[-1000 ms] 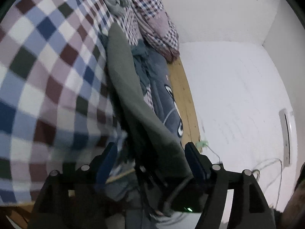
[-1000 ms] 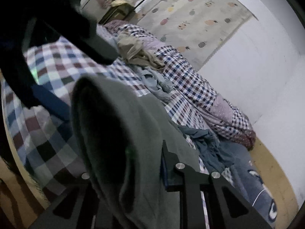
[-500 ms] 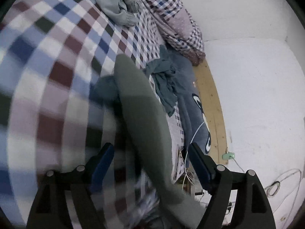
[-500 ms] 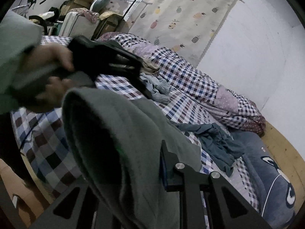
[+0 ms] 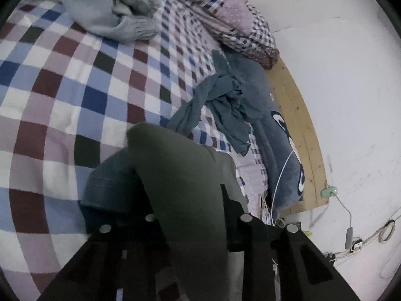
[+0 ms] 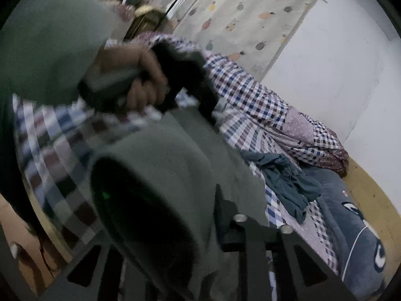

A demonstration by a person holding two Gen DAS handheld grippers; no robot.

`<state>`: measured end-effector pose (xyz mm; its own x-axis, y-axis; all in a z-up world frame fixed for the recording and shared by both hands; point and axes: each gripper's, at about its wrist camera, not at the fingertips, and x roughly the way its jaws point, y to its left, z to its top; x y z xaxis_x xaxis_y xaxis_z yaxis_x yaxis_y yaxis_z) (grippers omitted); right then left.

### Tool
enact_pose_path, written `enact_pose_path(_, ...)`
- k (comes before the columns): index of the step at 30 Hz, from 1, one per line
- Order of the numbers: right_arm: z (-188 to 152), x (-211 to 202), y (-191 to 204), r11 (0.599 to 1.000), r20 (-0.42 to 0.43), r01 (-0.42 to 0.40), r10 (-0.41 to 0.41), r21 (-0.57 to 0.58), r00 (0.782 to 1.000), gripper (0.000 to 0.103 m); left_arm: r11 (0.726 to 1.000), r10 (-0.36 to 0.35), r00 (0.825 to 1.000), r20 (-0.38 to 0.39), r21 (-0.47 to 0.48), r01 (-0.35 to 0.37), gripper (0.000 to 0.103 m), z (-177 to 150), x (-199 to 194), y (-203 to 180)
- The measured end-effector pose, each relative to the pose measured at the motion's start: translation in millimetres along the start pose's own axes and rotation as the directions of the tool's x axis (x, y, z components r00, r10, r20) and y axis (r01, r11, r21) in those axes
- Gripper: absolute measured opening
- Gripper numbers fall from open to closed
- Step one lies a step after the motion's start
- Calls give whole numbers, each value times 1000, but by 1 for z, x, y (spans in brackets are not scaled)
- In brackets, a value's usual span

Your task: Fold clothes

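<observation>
- On the left side of the bed (image 5: 50, 105), the checked sheet is lying flat and bare, with a crumpled pale grey garment (image 5: 110, 7) sitting near the far edge.
- Toward the middle, the left hand-held gripper (image 5: 185, 200) is pinching a fold of the olive-green garment (image 5: 175, 175); half a second ago its fingers were spread around the cloth, so it has just closed on it.
- Beneath that fold, a dark blue denim piece (image 5: 110, 183) is resting on the sheet, touching the green cloth.
- Seen from the right wrist, the person's hand (image 6: 140, 75) is gripping the left tool's handle above the bed, and it has come in closer and higher than a second ago.
- Nearer the lens, the right hand-held gripper (image 6: 200, 213) is clamped on another bunch of the same green garment, which is hanging between the two tools above the mattress.
- Further right, a teal garment (image 5: 225, 105) and a blue plush toy (image 5: 275, 130) are lying by the wooden bed rail (image 5: 300, 125).
- Judging by this, both corners are now secured, so the garment looks ready for spreading or a first fold.
</observation>
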<state>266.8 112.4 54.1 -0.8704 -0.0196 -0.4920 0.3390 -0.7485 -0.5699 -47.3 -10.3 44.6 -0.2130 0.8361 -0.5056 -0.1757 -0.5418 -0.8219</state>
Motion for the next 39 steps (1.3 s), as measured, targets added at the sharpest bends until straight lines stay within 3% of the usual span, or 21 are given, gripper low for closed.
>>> enact_pose_path(1, -2, 3, 5, 1000, -14, 5, -5, -16, 1000, 43, 1000, 3, 1000, 8, 5, -3, 26, 0, -2, -3)
enact_pose_path(6, 0, 14, 29, 996, -37, -1, -2, -84, 999, 42, 999, -5, 998, 57, 54, 2, 24, 1, -18, -23)
enact_pose_path(10, 7, 20, 44, 992, -29, -1, -2, -123, 1000, 23, 997, -11, 994, 105, 77, 2, 23, 4, -47, -27)
enact_pose_path(16, 47, 36, 74, 979, 20, -1, 5, -202, 1000, 18, 997, 21, 982, 190, 74, -36, 23, 15, -118, 3)
enact_pose_path(19, 82, 52, 101, 964, 61, -22, 40, -264, 997, 16, 996, 53, 964, 262, 55, -70, 23, 19, -171, 30)
enact_pose_path(22, 125, 68, 129, 947, 119, -33, 75, -320, 990, 15, 994, 99, 928, 358, 8, -109, 23, 21, -239, 66)
enact_pose_path(24, 158, 78, 153, 931, 169, -35, 103, -364, 980, 15, 990, 138, 894, 426, -35, -136, 23, 17, -289, 92)
enact_pose_path(27, 210, 92, 199, 897, 255, -28, 156, -442, 954, 15, 977, 211, 822, 528, -112, -179, 23, 8, -373, 135)
enact_pose_path(32, 286, 112, 271, 849, 342, -66, 281, -525, 897, 14, 937, 345, 663, 664, -281, -207, 23, -40, -507, 215)
enact_pose_path(37, 331, 102, 335, 821, 379, -138, 396, -554, 836, 14, 915, 399, 519, 756, -364, -173, 23, -108, -587, 267)
enact_pose_path(39, 333, 97, 353, 808, 392, -144, 422, -571, 817, 14, 907, 417, 472, 776, -388, -164, 23, -135, -609, 283)
